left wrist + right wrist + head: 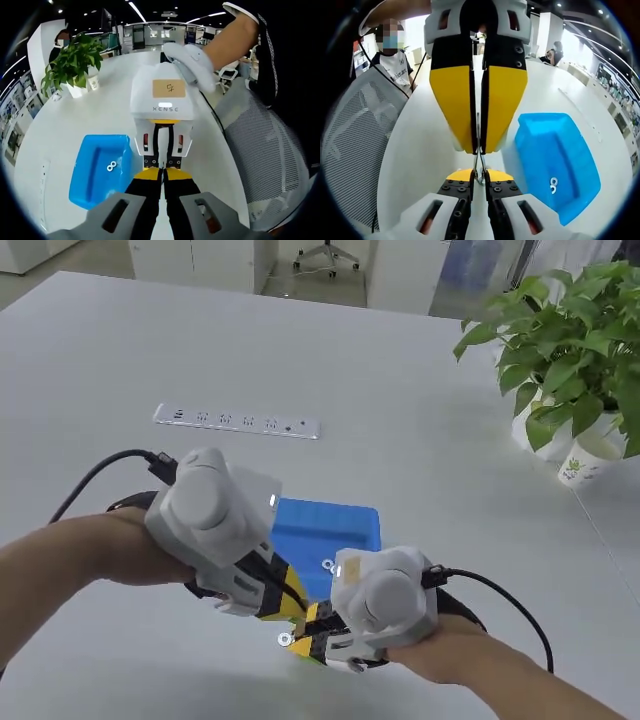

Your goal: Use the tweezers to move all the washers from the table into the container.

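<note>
White table (400,360), washers (553,184) in blue container (555,145), left tongs (163,175) and right tongs (479,176) pinching half-hidden tweezers (478,150)

I see two small metal washers (553,184) lying flat inside the blue container (540,131), a third washer (285,640) just outside it, and thin tweezers (479,165) nearby.

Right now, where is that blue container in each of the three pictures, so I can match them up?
Head view: the blue container sits near the centre, a little below the middle, with its near edge hidden.
Left gripper view: it is at the lower left.
Right gripper view: it is right of centre, mostly in the lower half.
Shared landmark: the washers lying inside it.
</note>
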`<move>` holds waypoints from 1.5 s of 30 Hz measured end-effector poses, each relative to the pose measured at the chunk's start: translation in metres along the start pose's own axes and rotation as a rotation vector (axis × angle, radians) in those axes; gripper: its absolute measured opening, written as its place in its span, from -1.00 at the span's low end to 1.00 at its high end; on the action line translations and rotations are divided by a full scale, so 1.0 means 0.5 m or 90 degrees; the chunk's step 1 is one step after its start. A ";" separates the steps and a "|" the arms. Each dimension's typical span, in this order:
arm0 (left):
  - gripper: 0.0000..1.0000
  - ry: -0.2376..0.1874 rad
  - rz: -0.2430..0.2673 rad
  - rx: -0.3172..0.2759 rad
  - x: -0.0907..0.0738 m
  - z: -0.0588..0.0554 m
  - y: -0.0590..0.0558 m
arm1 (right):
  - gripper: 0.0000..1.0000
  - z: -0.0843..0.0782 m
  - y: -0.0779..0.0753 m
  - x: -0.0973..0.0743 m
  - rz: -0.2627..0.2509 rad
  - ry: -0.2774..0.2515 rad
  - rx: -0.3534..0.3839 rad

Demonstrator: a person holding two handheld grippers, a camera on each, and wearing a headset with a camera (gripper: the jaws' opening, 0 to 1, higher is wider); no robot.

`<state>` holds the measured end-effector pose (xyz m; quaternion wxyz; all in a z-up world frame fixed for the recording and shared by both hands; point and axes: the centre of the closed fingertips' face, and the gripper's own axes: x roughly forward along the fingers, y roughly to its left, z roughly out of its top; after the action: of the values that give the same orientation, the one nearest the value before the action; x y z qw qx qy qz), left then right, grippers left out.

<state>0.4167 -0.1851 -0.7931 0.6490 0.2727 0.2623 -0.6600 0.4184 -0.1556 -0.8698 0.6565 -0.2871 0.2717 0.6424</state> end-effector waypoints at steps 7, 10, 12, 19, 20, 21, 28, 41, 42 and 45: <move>-0.90 -0.001 -0.001 -0.001 -0.003 0.002 -0.003 | -0.79 0.002 0.004 -0.004 0.002 0.000 -0.003; -0.90 -0.003 -0.001 -0.002 -0.006 0.005 -0.003 | -0.79 0.005 0.004 -0.007 0.001 0.000 -0.005; -0.90 -0.005 -0.001 -0.003 -0.008 0.010 -0.004 | -0.79 0.007 0.004 -0.011 0.001 0.002 -0.008; -0.90 -0.014 0.004 0.000 -0.020 0.033 -0.001 | -0.78 0.020 -0.004 -0.032 -0.006 -0.004 -0.006; -0.90 -0.014 0.004 0.001 -0.022 0.035 0.001 | -0.78 0.022 -0.004 -0.034 -0.007 -0.005 -0.006; -0.90 -0.014 0.003 0.003 -0.024 0.038 0.001 | -0.78 0.024 -0.004 -0.038 -0.007 -0.005 -0.008; -0.90 -0.016 0.004 0.010 -0.041 0.061 0.011 | -0.78 0.043 -0.015 -0.060 -0.016 -0.014 -0.009; -0.90 -0.012 0.017 0.035 -0.071 0.103 0.048 | -0.78 0.074 -0.062 -0.099 -0.039 -0.018 -0.028; -0.90 -0.012 0.018 0.037 -0.073 0.105 0.051 | -0.78 0.076 -0.066 -0.101 -0.041 -0.019 -0.029; -0.90 -0.011 0.023 0.042 -0.079 0.112 0.065 | -0.78 0.081 -0.084 -0.106 -0.048 -0.020 -0.034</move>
<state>0.4483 -0.1968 -0.7252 0.6536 0.2929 0.2295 -0.6590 0.4583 -0.1632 -0.8024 0.6764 -0.3043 0.2334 0.6288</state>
